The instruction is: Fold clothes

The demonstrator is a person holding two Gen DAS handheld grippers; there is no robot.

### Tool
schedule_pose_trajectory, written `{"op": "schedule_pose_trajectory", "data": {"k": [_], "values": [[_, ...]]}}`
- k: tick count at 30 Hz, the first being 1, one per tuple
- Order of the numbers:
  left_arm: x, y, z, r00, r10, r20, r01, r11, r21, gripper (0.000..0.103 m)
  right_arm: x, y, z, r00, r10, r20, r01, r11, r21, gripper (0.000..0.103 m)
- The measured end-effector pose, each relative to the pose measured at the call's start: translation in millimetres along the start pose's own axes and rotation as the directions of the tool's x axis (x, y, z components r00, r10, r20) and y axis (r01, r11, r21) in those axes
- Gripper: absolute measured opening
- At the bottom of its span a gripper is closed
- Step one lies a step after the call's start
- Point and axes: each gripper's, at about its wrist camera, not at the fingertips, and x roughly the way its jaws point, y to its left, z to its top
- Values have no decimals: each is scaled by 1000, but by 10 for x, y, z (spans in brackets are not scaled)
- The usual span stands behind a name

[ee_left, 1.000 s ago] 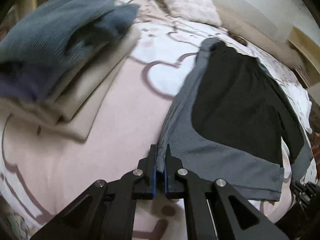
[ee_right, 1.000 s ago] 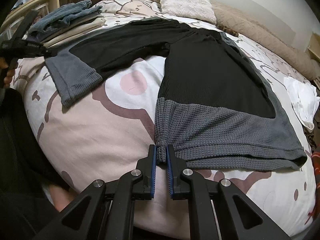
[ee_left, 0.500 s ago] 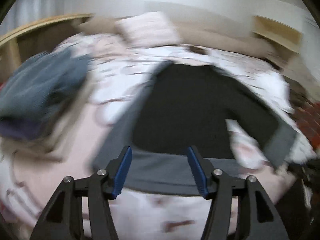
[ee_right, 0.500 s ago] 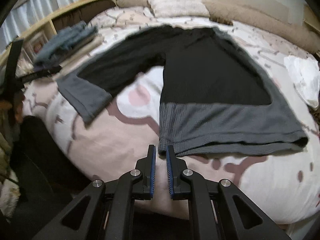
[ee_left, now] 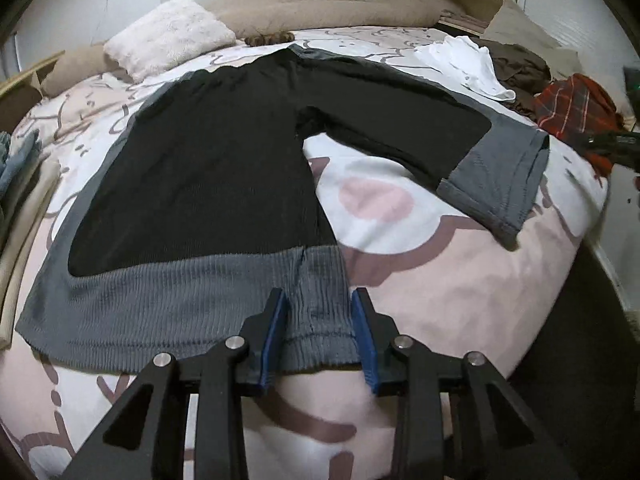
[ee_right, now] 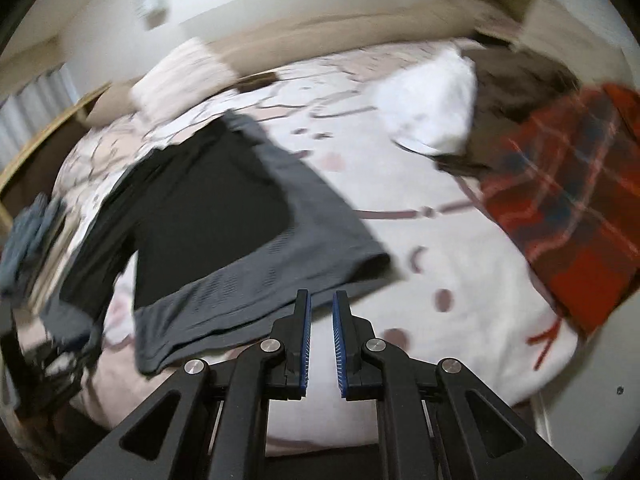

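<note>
On the bed (ee_left: 460,280) lies the black and grey top (ee_left: 200,168); the left claw (ee_left: 320,336) is closing around its hem; the right claw (ee_right: 321,344) holds nothing, nearly closed.

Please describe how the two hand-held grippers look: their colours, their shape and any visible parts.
Both the left gripper and the right gripper look alike: black plastic frames with triangular cut-outs, silver round screws at the joints, and two flat fingers lined with ribbed blue pads. No cables, markings or sleeves show in either view.
</note>
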Motion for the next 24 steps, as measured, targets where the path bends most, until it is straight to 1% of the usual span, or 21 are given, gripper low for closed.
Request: {"op": "schedule_pose_trajectory", "data": {"k": [2, 3, 4, 5, 6, 7, 9, 11, 13, 15, 17, 18, 19, 22, 24], "values": [[-75, -30, 46, 1000, -13, 2, 13, 1000, -6, 34, 71, -165, 55, 1000, 9, -12, -8, 998, 56, 11], [-115, -45, 70, 1000, -20, 5, 20, 1000, -9, 36, 106, -220, 79, 1000, 5, -14, -4, 997, 74, 13], [-206, -77, 125, 999, -35, 40, 36, 999, -10, 40, 138, -268, 103, 1000, -1, -14, 2, 996, 90, 33], [-334, -197, 89, 996, -42, 75, 42, 999, 2, 54, 161, -298, 126, 1000, -10, -14, 12, 995, 101, 53], [-430, -287, 173, 990, -54, 127, 50, 998, 31, 66, 178, -325, 149, 1000, -14, -11, 15, 994, 110, 83], [-512, -400, 232, 983, -70, 167, 59, 996, 65, 68, 178, -339, 170, 1000, 2, -1, -1, 994, 114, 84], [-562, -586, 349, 973, -103, 207, 78, 989, 125, 68, 176, -335, 199, 999, 45, 7, -46, 994, 101, 84], [-482, -819, 520, 963, -156, 220, 116, 976, 183, 68, 193, -323, 217, 998, 60, 9, -60, 994, 93, 84], [-347, -982, 656, 955, -204, 214, 158, 964, 213, 68, 247, -345, 220, 996, 87, -8, -86, 990, 110, 84], [-150, -1126, 763, 954, -230, 191, 185, 955, 231, 68, 307, -375, 225, 994, 109, -28, -104, 985, 137, 84], [95, -1238, 812, 958, -255, 131, 219, 946, 238, 68, 361, -415, 222, 991, 125, -42, -116, 979, 167, 84], [211, -1276, 804, 962, -260, 86, 234, 942, 239, 68, 387, -441, 219, 990, 132, -50, -121, 976, 184, 84], [313, -1292, 772, 962, -273, 30, 259, 937, 236, 68, 403, -462, 218, 989, 138, -55, -125, 973, 195, 84], [414, -1316, 542, 958, -282, -42, 283, 925, 254, 66, 423, -536, 213, 984, 172, -54, -156, 962, 223, 84], [349, -1349, 439, 958, -282, -48, 284, 919, 272, 66, 435, -570, 217, 979, 196, -54, -179, 957, 227, 84]]}}
